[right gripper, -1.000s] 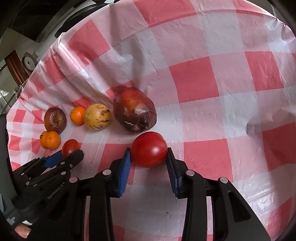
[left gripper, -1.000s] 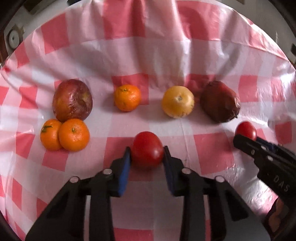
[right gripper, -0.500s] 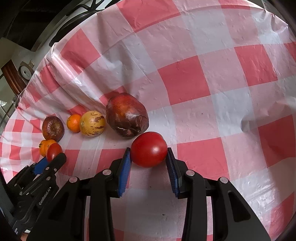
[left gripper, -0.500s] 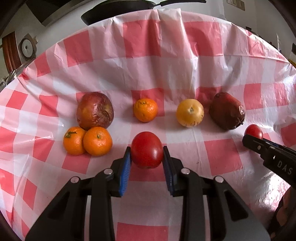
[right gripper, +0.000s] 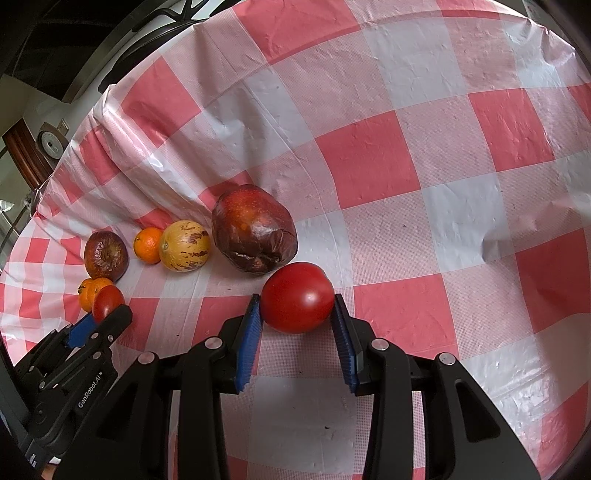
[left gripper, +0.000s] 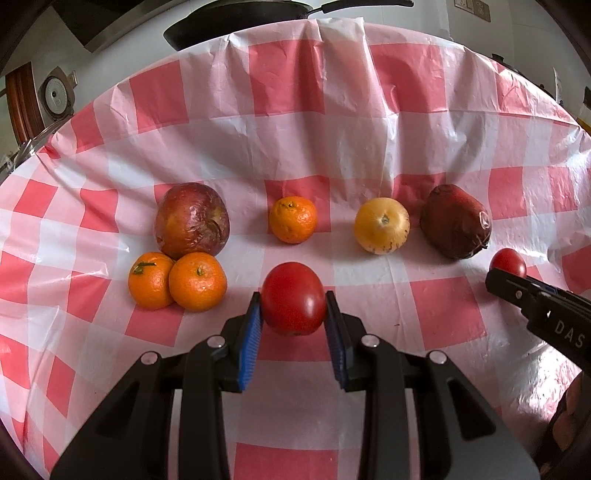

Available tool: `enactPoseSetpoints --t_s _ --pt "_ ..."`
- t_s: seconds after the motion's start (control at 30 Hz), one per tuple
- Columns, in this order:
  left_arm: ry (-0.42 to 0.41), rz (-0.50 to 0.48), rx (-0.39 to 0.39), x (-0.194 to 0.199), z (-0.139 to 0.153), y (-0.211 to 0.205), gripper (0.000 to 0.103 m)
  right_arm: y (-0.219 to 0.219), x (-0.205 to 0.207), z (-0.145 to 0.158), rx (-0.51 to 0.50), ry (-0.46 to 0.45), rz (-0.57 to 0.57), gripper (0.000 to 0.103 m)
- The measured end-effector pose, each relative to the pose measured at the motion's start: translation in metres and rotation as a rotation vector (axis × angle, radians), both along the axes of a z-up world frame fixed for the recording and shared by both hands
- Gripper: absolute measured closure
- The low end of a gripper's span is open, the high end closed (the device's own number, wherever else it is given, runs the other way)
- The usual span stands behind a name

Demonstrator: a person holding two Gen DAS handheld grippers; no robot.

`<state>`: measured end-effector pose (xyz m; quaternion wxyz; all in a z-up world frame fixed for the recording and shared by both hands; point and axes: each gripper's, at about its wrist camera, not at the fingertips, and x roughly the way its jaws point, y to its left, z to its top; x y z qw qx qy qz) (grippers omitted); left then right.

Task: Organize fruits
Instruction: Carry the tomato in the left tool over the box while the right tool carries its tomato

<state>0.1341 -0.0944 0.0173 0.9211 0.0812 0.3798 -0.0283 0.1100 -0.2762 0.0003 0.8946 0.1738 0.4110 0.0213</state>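
My left gripper (left gripper: 293, 299) is shut on a red tomato (left gripper: 293, 297) and holds it above the red-and-white checked cloth. My right gripper (right gripper: 297, 297) is shut on a second red tomato (right gripper: 297, 295), which also shows at the right of the left wrist view (left gripper: 509, 261). On the cloth lie a wrinkled red apple (left gripper: 192, 219), two oranges (left gripper: 177, 280) touching it, a lone orange (left gripper: 293, 219), a yellow speckled fruit (left gripper: 382, 225) and a dark red shrivelled fruit (left gripper: 456, 225). The left gripper with its tomato (right gripper: 107, 301) shows at the left of the right wrist view.
The checked cloth (left gripper: 332, 129) rises into a fold behind the fruit row. A black pan (left gripper: 240, 18) sits beyond the cloth's far edge. A round dial (left gripper: 55, 96) is on the wall at the far left.
Both grippers have risen and drawn back with their tomatoes. The fruit row now appears farther away and more of the cloth's far edge and pan shows.
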Motion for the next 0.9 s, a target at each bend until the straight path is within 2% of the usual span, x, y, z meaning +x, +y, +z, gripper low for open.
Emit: enactPoseSetpoints --t_s 0.6,0.73,0.83,0.9 --pt "-0.013 0.015 0.001 -0.004 0.005 0.003 0.070 0.000 -0.002 0.002 -0.001 -0.006 0.007 0.066" --pt "-0.040 0.054 -0.019 -0.030 0.021 0.019 0.070 0.009 -0.006 0.009 0.025 -0.013 0.032 0.066" --pt "-0.056 0.082 -0.027 -0.071 0.028 0.044 0.070 0.041 -0.018 0.027 -0.004 -0.054 0.103 0.065" --pt "-0.070 0.125 -0.038 -0.109 0.033 0.075 0.070 0.079 -0.038 0.044 -0.022 -0.097 0.198 0.065"
